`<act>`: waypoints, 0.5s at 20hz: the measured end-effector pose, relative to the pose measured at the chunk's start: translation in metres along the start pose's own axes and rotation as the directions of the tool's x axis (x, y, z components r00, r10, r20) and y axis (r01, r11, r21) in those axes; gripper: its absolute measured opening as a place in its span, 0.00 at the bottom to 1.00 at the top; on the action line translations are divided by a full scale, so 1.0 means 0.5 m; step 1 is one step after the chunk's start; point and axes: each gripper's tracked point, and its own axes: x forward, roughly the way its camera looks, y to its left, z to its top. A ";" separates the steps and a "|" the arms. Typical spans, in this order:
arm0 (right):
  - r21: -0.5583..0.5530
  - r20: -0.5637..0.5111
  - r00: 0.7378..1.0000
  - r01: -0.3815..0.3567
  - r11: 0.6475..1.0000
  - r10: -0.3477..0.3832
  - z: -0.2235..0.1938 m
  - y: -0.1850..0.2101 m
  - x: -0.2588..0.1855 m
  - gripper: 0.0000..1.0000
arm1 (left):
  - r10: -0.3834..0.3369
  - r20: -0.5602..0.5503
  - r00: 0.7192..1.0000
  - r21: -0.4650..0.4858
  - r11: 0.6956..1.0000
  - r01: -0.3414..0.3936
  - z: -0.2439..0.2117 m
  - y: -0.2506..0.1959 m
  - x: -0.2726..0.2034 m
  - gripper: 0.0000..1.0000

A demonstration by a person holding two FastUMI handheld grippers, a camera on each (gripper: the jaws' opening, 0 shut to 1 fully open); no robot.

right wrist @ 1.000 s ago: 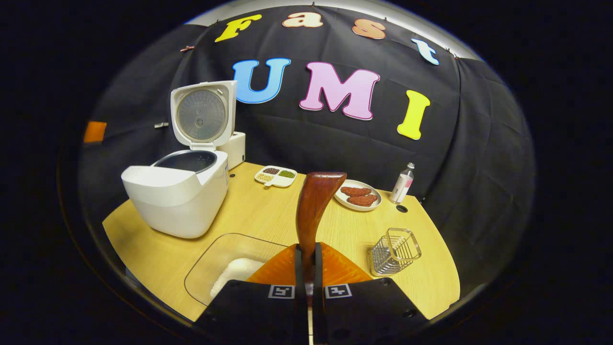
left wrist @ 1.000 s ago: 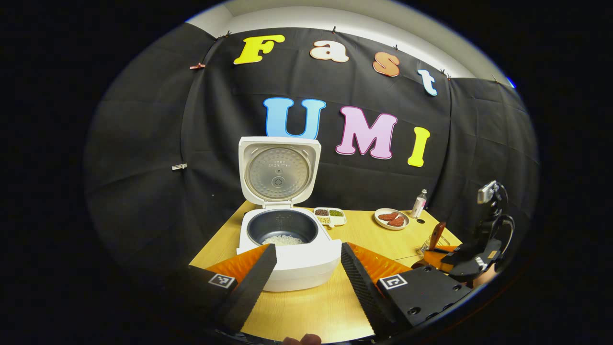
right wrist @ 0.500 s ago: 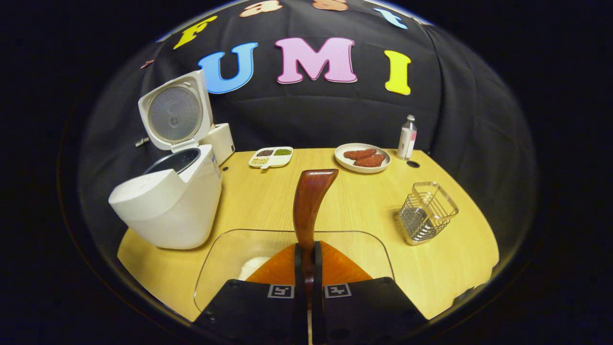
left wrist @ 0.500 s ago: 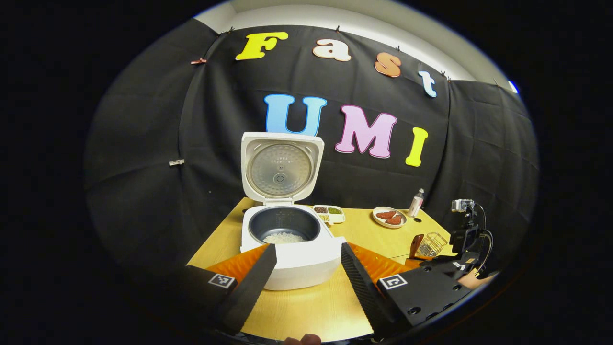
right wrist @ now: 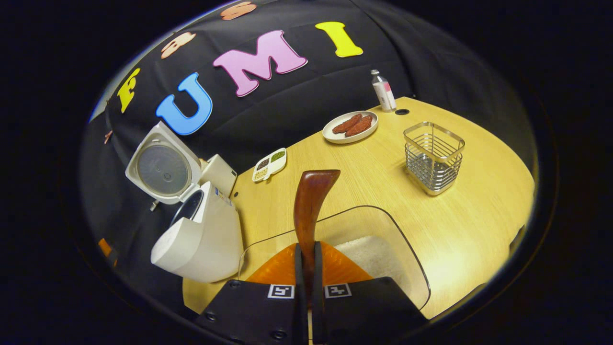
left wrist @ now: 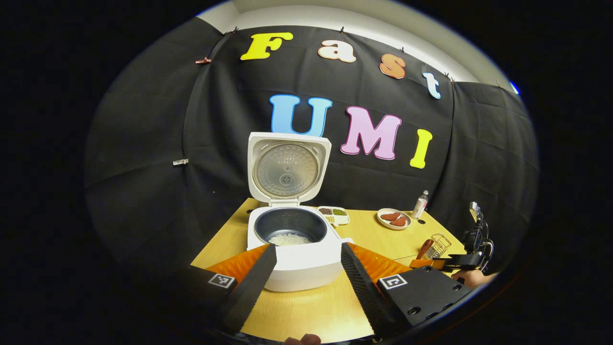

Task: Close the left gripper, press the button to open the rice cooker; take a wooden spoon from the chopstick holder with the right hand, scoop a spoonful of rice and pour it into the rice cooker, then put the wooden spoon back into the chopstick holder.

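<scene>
The white rice cooker (left wrist: 294, 258) stands with its lid (left wrist: 286, 167) up, a little rice in its dark pot (left wrist: 289, 238). My left gripper (left wrist: 306, 273) hangs open in front of it, holding nothing. My right gripper (right wrist: 306, 258) is shut on the handle of the brown wooden spoon (right wrist: 310, 201), which points forward above a clear tray of rice (right wrist: 371, 254). The rice cooker (right wrist: 201, 239) lies to its left. The empty wire chopstick holder (right wrist: 433, 158) stands to the right. In the left gripper view the right gripper (left wrist: 431, 262) and spoon (left wrist: 425, 248) sit far right by the chopstick holder (left wrist: 438, 245).
On the wooden table (right wrist: 474, 220), toward the back, are a divided dish of beans (right wrist: 270, 164), a plate of reddish food (right wrist: 349, 127) and a small bottle (right wrist: 383, 91). A white box (right wrist: 218, 173) stands behind the cooker.
My right gripper has rolled and tipped, still gripping the spoon; the rice tray now lies under its tip and the chopstick holder looks closer. The left gripper has barely moved.
</scene>
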 end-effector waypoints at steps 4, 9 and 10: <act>0.121 0.018 0.999 -0.051 0.991 0.049 0.022 0.000 -0.026 0.08 | 0.010 0.005 1.000 -0.001 1.000 -0.010 -0.001 0.004 -0.006 0.94; 0.213 0.076 0.984 -0.171 0.962 0.159 0.077 0.026 -0.074 0.08 | 0.015 0.007 1.000 -0.005 1.000 -0.015 -0.002 0.000 -0.016 0.94; 0.227 0.082 0.982 -0.186 0.956 0.172 0.085 0.030 -0.083 0.08 | 0.018 0.011 1.000 -0.007 1.000 -0.018 0.000 -0.002 -0.017 0.94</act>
